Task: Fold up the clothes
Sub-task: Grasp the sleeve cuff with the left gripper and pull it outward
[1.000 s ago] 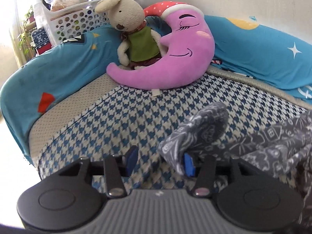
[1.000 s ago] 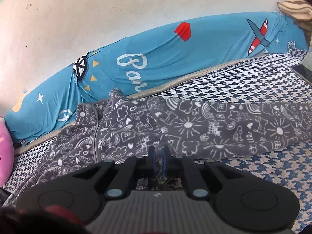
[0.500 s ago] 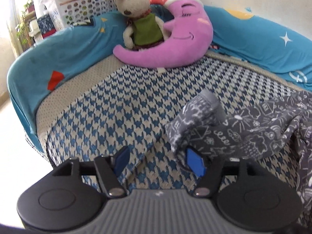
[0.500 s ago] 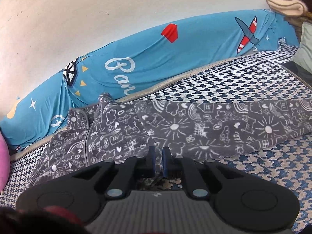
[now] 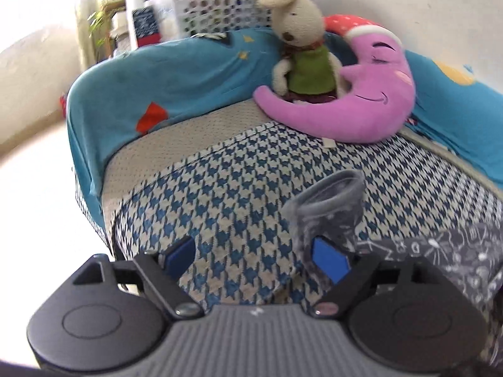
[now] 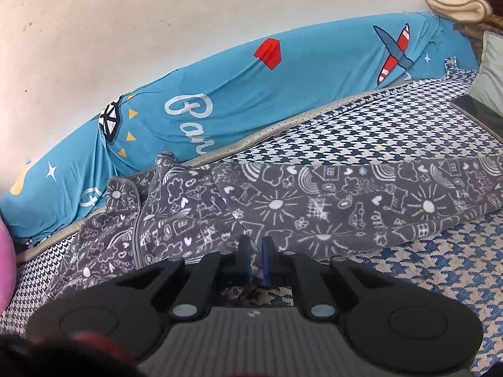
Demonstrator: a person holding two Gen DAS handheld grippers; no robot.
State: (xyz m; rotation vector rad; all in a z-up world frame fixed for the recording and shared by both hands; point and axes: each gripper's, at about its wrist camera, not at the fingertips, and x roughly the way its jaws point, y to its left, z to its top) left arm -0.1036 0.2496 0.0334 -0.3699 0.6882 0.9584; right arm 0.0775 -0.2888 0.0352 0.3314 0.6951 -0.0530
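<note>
Left gripper, fingers spread wide, with the ribbed cuff of the grey doodle-print garment lifted beside its right finger. Right gripper, fingers drawn nearly together on the garment's near edge; the garment lies on the houndstooth bed cover.
</note>
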